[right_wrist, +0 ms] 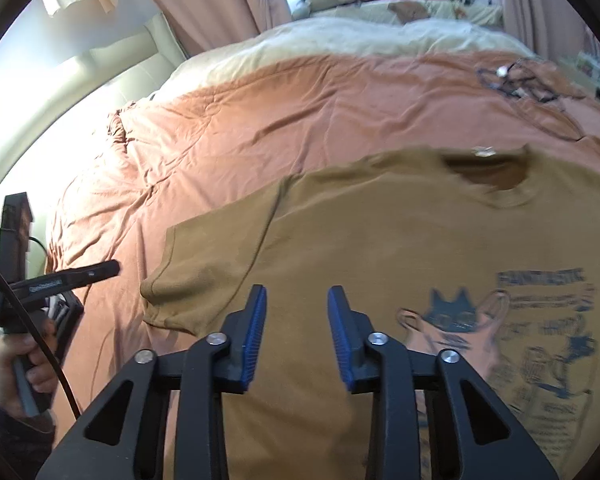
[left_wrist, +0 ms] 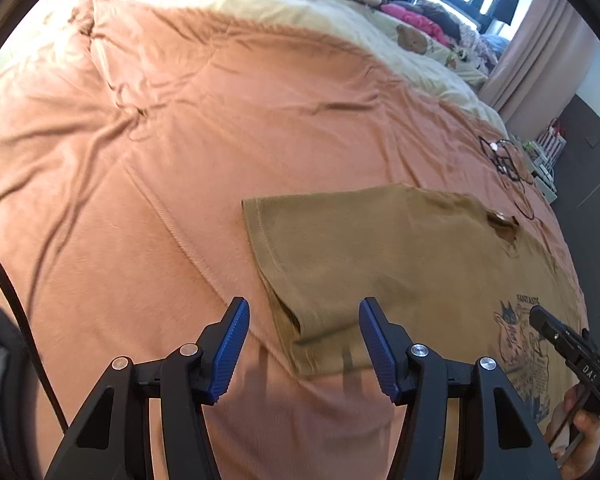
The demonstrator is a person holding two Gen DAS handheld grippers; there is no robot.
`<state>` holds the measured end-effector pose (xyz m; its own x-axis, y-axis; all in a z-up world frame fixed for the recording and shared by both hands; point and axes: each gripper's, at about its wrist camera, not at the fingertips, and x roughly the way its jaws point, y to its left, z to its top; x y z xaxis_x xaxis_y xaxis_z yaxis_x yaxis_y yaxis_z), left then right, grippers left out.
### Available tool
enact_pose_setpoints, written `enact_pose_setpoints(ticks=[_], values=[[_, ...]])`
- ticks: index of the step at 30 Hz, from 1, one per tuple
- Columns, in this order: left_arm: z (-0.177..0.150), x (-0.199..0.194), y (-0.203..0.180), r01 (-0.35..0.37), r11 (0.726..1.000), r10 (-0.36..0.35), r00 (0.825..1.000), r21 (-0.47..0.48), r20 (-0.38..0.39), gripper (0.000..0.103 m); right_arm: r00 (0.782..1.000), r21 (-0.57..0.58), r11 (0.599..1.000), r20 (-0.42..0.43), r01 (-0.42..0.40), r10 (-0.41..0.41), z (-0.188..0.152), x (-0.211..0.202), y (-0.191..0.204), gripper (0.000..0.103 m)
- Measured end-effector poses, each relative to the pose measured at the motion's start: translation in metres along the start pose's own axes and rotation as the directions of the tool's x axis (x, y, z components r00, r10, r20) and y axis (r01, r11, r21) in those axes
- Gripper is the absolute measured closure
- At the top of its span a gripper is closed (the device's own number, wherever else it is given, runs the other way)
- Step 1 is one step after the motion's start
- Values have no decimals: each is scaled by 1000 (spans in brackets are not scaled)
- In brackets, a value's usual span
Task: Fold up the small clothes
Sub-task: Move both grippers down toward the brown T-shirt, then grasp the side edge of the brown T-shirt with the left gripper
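On my left the bed is bare pink sheet, rumpled toward the far edge. My left tool hangs over the sheet just short of the shirt, jaws parted, with the sleeve's near corner showing in the gap but not pinched, so it grasps nothing. The shirt lies spread flat on the bed, front up, one sleeve stretched out toward the left, collar at the far side, and a cat print on the chest to the right. My right tool sits over the shirt's body near that sleeve's seam, jaws narrow yet still apart, and I see no cloth caught between them, so it is released too. Farther right, a tangle of cable lies on the sheet beyond the collar. By my reckoning the folding has not begun: the shirt is laid out, no crease is made, and every fold is still to do, likely starting with this sleeve.
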<state>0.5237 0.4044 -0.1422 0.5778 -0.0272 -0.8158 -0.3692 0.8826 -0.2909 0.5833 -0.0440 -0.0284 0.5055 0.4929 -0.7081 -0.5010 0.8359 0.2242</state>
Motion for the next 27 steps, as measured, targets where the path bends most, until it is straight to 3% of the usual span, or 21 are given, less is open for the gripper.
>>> enact_pose_setpoints(ticks=[12, 13, 16, 18, 27], values=[[13, 73, 23, 28, 994, -41, 993, -110, -114, 45, 995, 56, 998, -97, -32, 37, 30, 81, 9, 91], [13, 75, 23, 29, 993, -42, 993, -110, -114, 53, 993, 66, 997, -107, -39, 46, 30, 88, 11, 91], [18, 73, 23, 19, 995, -30, 994, -96, -108, 96, 988, 100, 993, -131, -65, 78, 31, 105, 14, 95], [22, 67, 25, 74, 990, -86, 992, -122, -97, 97, 985, 114, 990, -144, -78, 94, 31, 116, 16, 96], [42, 25, -6, 94, 995, -95, 995, -26, -28, 98, 974, 158, 984, -194, -83, 113, 24, 151, 18, 97]])
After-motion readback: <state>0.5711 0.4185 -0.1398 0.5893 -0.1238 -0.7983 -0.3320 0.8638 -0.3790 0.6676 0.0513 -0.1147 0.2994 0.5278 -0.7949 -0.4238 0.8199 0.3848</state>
